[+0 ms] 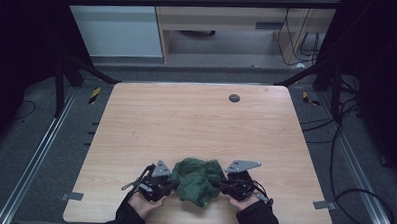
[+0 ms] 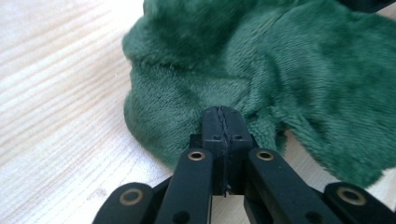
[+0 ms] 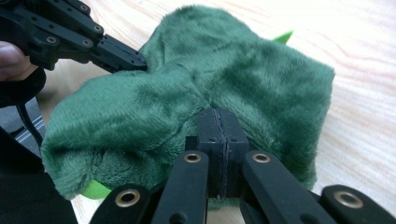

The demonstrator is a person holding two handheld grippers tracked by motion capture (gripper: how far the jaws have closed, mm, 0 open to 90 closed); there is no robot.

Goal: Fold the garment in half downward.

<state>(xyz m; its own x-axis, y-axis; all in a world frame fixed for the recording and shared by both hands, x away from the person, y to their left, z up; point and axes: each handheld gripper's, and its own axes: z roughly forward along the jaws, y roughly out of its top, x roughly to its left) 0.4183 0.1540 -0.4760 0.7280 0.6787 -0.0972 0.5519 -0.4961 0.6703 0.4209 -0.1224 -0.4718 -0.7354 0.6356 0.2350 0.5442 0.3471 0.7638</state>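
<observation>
The left gripper (image 2: pixel 223 116) has its jaws pressed together on a fold of the green plush cloth (image 2: pixel 280 70); in the left gripper view the pads meet with only a thin seam between them, and the pile bunches up right at their tips. The right gripper (image 3: pixel 219 121) is closed the same way, pinching the cloth's other side, with fabric puckering around its tips. In the right gripper view the left gripper reaches in from the far side of the bundle, its jaws buried in the pile.

From above, the cloth (image 1: pixel 198 178) sits crumpled directly between the two grippers, left gripper (image 1: pixel 170 183) on one flank and right gripper (image 1: pixel 219 183) on the other, each touching it. Most of the heap rests on the wooden table (image 1: pixel 196 122) near the person's edge, just ahead of both hands. A sliver of brighter green shows at the cloth's far edge and again under its near fold in the right gripper view; what it belongs to is unclear.

The step in hand looks like the grasp before spreading or folding: both pinches are set and the cloth is not yet stretched. The next move likely calls for drawing the grippers apart, away from each other, perhaps with a slight lift, so the bundle opens. Either pinch may hold several layers, which would keep the cloth from opening cleanly.
</observation>
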